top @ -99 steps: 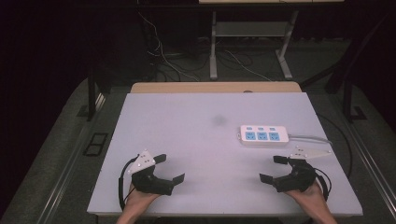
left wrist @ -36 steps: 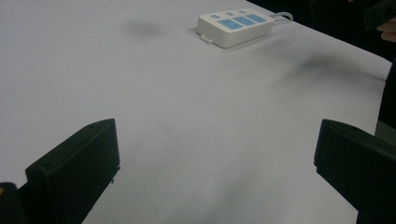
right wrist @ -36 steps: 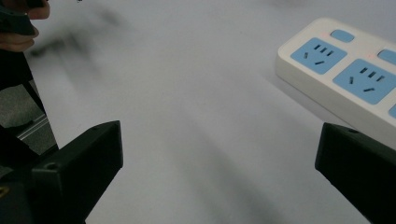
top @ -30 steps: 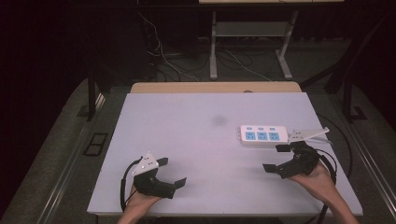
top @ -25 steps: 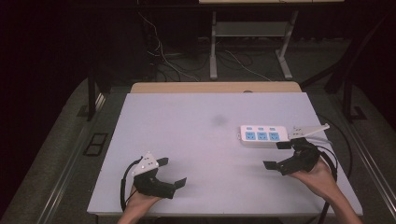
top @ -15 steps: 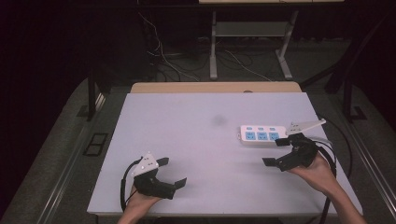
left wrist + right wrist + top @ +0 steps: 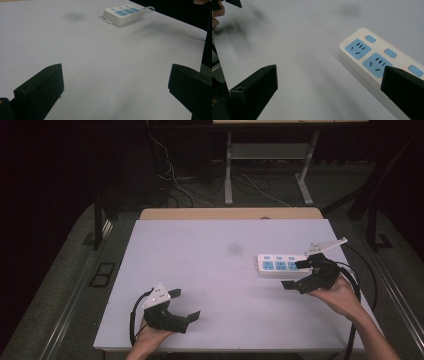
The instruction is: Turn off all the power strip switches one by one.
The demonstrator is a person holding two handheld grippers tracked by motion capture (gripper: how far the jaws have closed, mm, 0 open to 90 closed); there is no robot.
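Note:
A white power strip [image 7: 279, 266] with blue sockets lies flat on the right side of the white table [image 7: 215, 255]. My right gripper [image 7: 295, 274] is open and hovers at the strip's near right end, its far jaw over the strip's edge. In the right gripper view [image 7: 329, 80] the strip [image 7: 368, 53] sits ahead and to the right, partly behind the right jaw. My left gripper [image 7: 184, 304] rests open at the table's front left with nothing between its jaws. From the left gripper view [image 7: 116, 75] the strip [image 7: 124, 11] lies far off at the top.
The strip's white cable [image 7: 149, 8] leaves its far end toward the table's right edge. A wooden board [image 7: 230, 213] borders the table's back edge. Behind it are metal stand legs [image 7: 228, 175] and loose floor cables [image 7: 175, 180]. The person's left hand [image 7: 215, 15] shows at top left of the right gripper view.
My right gripper has moved away from the front edge and up to the power strip's near right end, staying open. The left gripper has stayed put.

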